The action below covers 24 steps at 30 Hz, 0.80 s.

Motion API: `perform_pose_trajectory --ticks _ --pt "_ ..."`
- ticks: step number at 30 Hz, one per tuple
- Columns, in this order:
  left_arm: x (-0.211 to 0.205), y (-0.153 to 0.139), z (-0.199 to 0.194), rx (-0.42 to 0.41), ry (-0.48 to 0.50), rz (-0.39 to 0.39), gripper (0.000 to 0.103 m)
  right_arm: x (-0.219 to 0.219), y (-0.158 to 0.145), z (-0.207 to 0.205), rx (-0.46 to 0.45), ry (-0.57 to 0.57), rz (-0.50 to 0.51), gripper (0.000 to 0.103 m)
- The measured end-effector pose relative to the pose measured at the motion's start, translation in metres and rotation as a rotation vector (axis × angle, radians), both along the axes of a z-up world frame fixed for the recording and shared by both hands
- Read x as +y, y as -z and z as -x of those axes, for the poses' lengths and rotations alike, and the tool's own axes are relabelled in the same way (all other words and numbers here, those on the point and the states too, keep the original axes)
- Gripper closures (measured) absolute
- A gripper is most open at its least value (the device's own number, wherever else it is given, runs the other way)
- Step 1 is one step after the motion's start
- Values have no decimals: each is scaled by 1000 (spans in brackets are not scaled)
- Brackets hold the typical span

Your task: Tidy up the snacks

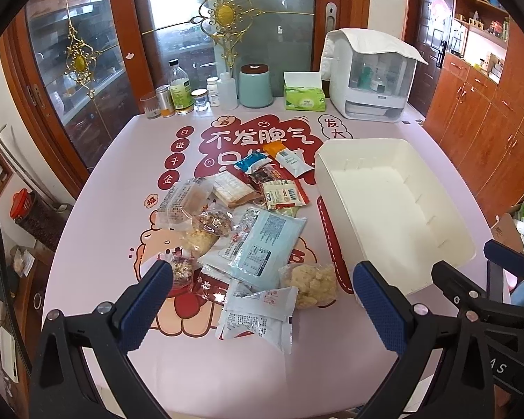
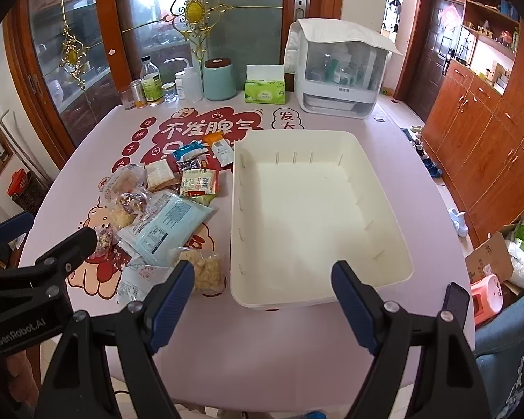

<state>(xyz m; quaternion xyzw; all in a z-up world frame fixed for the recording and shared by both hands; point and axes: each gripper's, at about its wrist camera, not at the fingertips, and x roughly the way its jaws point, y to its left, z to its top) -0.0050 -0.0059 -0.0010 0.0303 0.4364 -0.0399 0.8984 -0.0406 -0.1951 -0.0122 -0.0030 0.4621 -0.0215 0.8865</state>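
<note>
Several snack packets [image 1: 248, 223] [image 2: 160, 206] lie in a loose heap on the pink table, among them a large pale-blue packet [image 1: 265, 248] [image 2: 171, 227] and a clear bag of yellowish puffs [image 1: 312, 284] [image 2: 208, 270]. To their right stands an empty white bin [image 1: 433, 171] [image 2: 248, 181] with slotted walls. My left gripper [image 1: 263, 274] hovers open above the near end of the heap, nothing between its blue pads. My right gripper [image 2: 263, 272] hangs open over the bin's near rim, holding nothing.
Along the table's far edge stand bottles and jars [image 1: 183, 90], a teal canister [image 1: 256, 83], a green tissue box [image 1: 304, 96] and a white covered appliance [image 1: 370, 76]. Wooden cabinets [image 2: 489, 132] line the right wall; a cardboard box [image 2: 489, 258] and a pink stool [image 2: 485, 295] sit on the floor.
</note>
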Motion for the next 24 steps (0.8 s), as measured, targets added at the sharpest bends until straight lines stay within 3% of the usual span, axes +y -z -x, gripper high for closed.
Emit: perform_pose_trajectory --ticks 24 --pt "4 11 9 22 3 4 1 3 -2 11 -7 14 -2 22"
